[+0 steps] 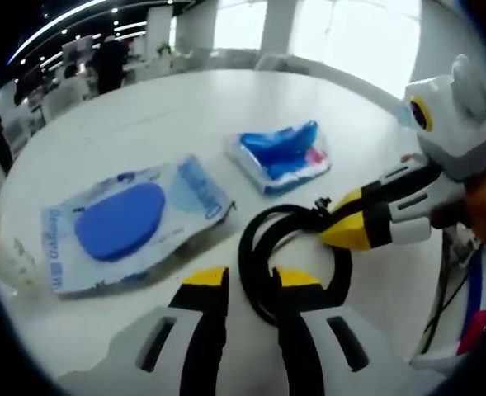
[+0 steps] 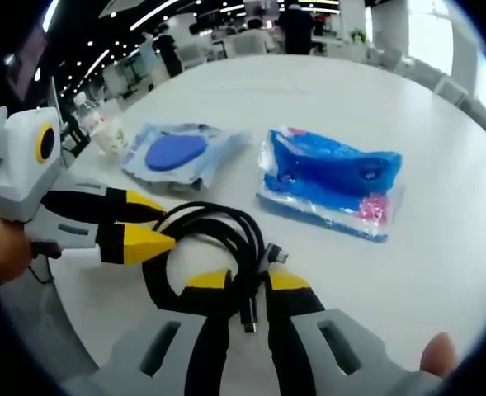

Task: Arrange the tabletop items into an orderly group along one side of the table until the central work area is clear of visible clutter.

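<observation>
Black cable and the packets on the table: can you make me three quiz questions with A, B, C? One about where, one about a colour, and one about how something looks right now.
1. Where is the black cable?
A. On the white table, near the clear packet and the blue packet
B. On a chair
C. Inside a box

2. What colour is the oval inside the clear packet?
A. Red
B. Blue
C. Green

3. How is the black cable lying?
A. Stretched out straight
B. Coiled in loops
C. Cut in pieces

Answers: 1 A, it rests on the tabletop in front of both packets. 2 B, the oval shows blue through the wrapper. 3 B, its strands curve round in loops.
</observation>
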